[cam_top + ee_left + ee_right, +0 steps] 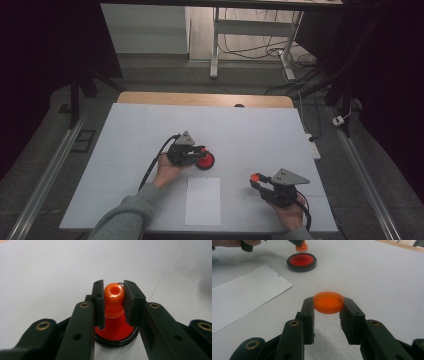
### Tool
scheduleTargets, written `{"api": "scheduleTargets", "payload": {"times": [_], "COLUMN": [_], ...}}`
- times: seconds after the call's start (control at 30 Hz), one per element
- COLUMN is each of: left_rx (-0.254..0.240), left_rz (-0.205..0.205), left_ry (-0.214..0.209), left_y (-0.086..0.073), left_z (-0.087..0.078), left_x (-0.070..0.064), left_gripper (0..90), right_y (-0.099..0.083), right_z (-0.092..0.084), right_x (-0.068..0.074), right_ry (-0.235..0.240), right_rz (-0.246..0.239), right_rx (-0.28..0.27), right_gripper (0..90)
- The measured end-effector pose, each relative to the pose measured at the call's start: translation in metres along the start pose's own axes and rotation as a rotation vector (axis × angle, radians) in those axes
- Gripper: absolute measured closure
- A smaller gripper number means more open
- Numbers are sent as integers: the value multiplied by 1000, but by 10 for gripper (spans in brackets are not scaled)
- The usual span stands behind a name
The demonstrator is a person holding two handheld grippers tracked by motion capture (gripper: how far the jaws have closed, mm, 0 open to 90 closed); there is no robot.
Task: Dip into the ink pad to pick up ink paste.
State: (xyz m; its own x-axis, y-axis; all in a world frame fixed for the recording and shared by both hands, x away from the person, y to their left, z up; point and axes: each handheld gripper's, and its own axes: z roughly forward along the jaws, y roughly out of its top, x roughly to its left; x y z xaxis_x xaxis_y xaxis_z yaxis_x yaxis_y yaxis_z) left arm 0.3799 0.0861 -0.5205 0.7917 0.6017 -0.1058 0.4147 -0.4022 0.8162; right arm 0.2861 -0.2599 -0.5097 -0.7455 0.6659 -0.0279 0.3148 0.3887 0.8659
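Jaws on your right gripper (328, 305) are clamped across the rim of the orange lid (328, 302), which hangs level and clear of the table, well to the near side of the ink pad (301, 262). Keep that lid flat and parked; judged from its position, it is not needed until stamping is done. Beside it, nearer you than the ink pad and to its left in the right gripper view, lies the white paper sheet (244, 292), flat and unweighted. Your left gripper (114, 302) is clenched on the neck of the orange stamp (114, 296), pads bearing on both sides of the knob, and the stamp stands upright directly over the ink pad's red face. Whether the stamp face touches the ink cannot be told from the right gripper view. Recommendation: press straight down, no twist, then lift vertically so the black rim of the pad is not dragged. Carry the stamp toward the sheet without tilting. Beyond the ink pad, the white table (150, 120) lies bare.
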Motion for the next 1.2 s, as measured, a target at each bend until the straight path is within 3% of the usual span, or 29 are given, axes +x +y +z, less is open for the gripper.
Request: {"api": "scheduleTargets", "payload": {"times": [0.4, 0.63, 0.8, 1.2], "left_rx": [28, 7, 12, -7], "left_rz": [17, -1, 29, 16], "left_ry": [10, 0, 27, 22], "left_y": [-6, -10, -10, -13], "left_z": [8, 9, 9, 9], "left_x": [-1, 0, -4, -3], "left_gripper": [722, 723, 725, 726], "right_y": [0, 0, 0, 0], "right_z": [0, -1, -1, -1], "right_x": [-1, 0, 0, 1], "right_ry": [-1, -6, -1, -1], "right_rz": [3, -2, 1, -1], "right_rx": [-2, -1, -2, -3], "right_gripper": [646, 646, 646, 646]}}
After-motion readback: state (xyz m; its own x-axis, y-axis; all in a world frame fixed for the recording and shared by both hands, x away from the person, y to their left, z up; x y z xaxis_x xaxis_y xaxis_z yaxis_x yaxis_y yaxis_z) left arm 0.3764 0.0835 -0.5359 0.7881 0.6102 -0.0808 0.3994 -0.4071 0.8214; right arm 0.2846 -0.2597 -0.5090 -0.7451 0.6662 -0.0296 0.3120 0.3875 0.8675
